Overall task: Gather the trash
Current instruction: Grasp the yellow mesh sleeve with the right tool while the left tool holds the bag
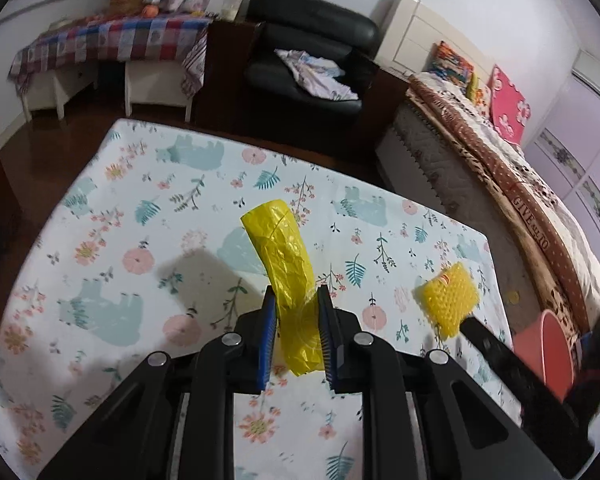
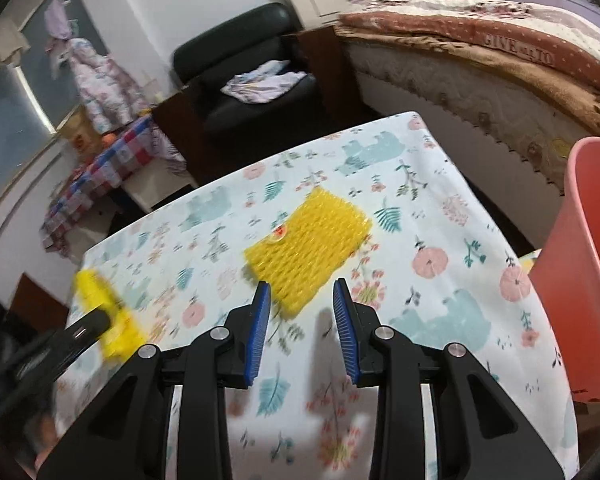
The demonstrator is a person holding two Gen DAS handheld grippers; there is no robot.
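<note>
Yellow bag [image 1: 290, 280] pinched in left tongs [image 1: 296, 300]; right tongs [image 2: 302, 296] agape near foam net [image 2: 308, 246].

The table cloth [image 1: 100, 240] is white, printed with teal bears, pink flowers and green fronds. On it lie a bright yellow crinkled plastic bag [image 1: 284, 248] and, toward three o'clock, a yellow foam net [image 1: 448, 300] with a small red-orange sticker. The bin [image 2: 580, 264] at three o'clock is salmon pink. Both grippers are black with blue ribbed pads [image 2: 260, 328].
</note>
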